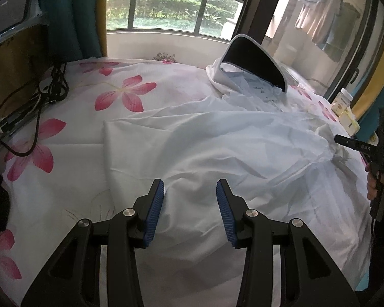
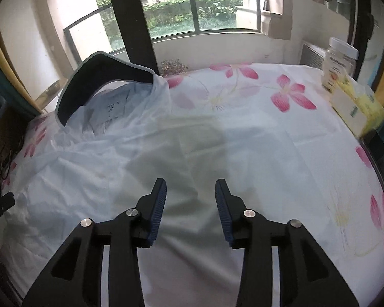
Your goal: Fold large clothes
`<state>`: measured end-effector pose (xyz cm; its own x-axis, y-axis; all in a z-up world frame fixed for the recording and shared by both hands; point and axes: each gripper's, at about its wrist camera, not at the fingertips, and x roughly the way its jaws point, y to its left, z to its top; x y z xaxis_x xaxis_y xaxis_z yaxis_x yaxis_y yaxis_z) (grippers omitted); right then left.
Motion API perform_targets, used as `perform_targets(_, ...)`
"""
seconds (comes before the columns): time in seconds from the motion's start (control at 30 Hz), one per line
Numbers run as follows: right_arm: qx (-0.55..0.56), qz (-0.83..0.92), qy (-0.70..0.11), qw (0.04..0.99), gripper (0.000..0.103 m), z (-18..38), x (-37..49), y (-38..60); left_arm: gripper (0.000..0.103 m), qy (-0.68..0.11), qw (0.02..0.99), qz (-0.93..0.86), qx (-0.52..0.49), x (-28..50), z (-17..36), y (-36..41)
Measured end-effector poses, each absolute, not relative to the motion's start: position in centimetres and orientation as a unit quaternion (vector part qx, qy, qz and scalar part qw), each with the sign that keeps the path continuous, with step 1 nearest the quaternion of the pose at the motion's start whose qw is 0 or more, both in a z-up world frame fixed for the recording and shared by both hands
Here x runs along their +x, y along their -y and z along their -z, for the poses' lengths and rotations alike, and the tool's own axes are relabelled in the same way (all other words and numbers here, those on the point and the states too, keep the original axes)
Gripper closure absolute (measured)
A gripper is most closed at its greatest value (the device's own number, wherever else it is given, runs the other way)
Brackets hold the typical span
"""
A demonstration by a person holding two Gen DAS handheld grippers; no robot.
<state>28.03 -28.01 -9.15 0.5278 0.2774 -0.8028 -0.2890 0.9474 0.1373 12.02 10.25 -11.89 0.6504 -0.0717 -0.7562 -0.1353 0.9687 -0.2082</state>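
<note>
We see the counter [image 1: 71, 117] filling most of both views, draped in a white cloth printed with pink flowers. Spread across it lies a large white garment [image 1: 217, 153], thin and wrinkled; in the left wrist view it runs from the lower middle up toward the upper right, and in the right wrist view it covers the left and centre of the frame [image 2: 102, 179]. Its stiff dark visor [image 1: 258, 61], edged in grey, stands up at the far end of the garment, in the upper right of the left view and the upper left of the right view [image 2: 102, 76].

At the right edge of the right wrist view we find a yellow-and-white box [image 2: 355, 107] on the counter, with a clear jar [image 2: 338, 61] with a white lid just behind it. In the left view black cables [image 1: 38, 107] lie at the left edge of the counter.

Our left gripper [image 1: 190, 192] hovers over the near part of the garment, jaws wide and holding nothing. Our right gripper [image 2: 190, 192] is likewise over the garment with jaws wide and empty; in the left view it enters from the right edge [image 1: 366, 148], near a bunched fold of fabric.
</note>
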Motion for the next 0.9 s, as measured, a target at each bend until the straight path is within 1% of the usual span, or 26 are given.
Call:
perform_targets(0.13, 0.002, -0.185, -0.478, 0.859, 0.064, 10.6, 29.3, 27.1, 0.058, -0.424, 0.897, -0.021, -0.127, 12.2, 12.2, -10.4)
perform_targets(0.17, 0.003, -0.192, -0.481, 0.855, 0.066, 10.8, 29.3, 26.9, 0.058, -0.425, 0.896, -0.023, -0.128, 12.3, 12.3, -10.5)
perform_targets(0.2, 0.003, -0.205, -0.482, 0.852, 0.084, 11.0, 29.3, 26.4, 0.058, -0.426, 0.895, -0.023, -0.129, 12.3, 12.4, -10.5)
perform_targets(0.23, -0.002, -0.210, -0.482, 0.851, 0.099, 11.0, 29.3, 26.1, 0.058, -0.426, 0.895, -0.024, -0.130, 12.4, 12.4, -10.6)
perform_targets(0.27, -0.006, -0.213, -0.479, 0.852, 0.099, 10.8, 29.3, 25.8, 0.058, -0.426, 0.895, -0.024, -0.130, 12.4, 12.4, -10.5)
perform_targets(0.37, -0.017, -0.211, -0.437, 0.874, 0.099, 8.2, 28.6, 25.6, 0.058, -0.421, 0.897, -0.022, -0.129, 12.5, 12.0, -10.3)
perform_targets(0.53, -0.038, -0.213, -0.331, 0.918, 0.099, 2.0, 26.1, 26.4, 0.058, -0.421, 0.898, -0.011, -0.124, 12.7, 11.9, -9.5)
perform_targets(0.6, -0.050, -0.209, -0.322, 0.922, 0.099, 1.6, 25.6, 26.7, 0.058, -0.429, 0.895, -0.009, -0.124, 12.9, 12.4, -9.2)
perform_targets(0.67, -0.052, -0.207, -0.349, 0.913, 0.099, 3.3, 25.9, 27.1, 0.058, -0.436, 0.891, -0.007, -0.126, 12.9, 12.9, -8.9)
perform_targets(0.73, -0.042, -0.194, -0.405, 0.892, 0.099, 6.5, 26.6, 28.0, 0.058, -0.439, 0.890, -0.006, -0.123, 12.8, 13.2, -8.5)
perform_targets(0.9, -0.039, -0.170, -0.452, 0.875, 0.099, 10.6, 26.0, 30.0, 0.058, -0.443, 0.890, -0.009, -0.113, 12.6, 13.1, -8.3)
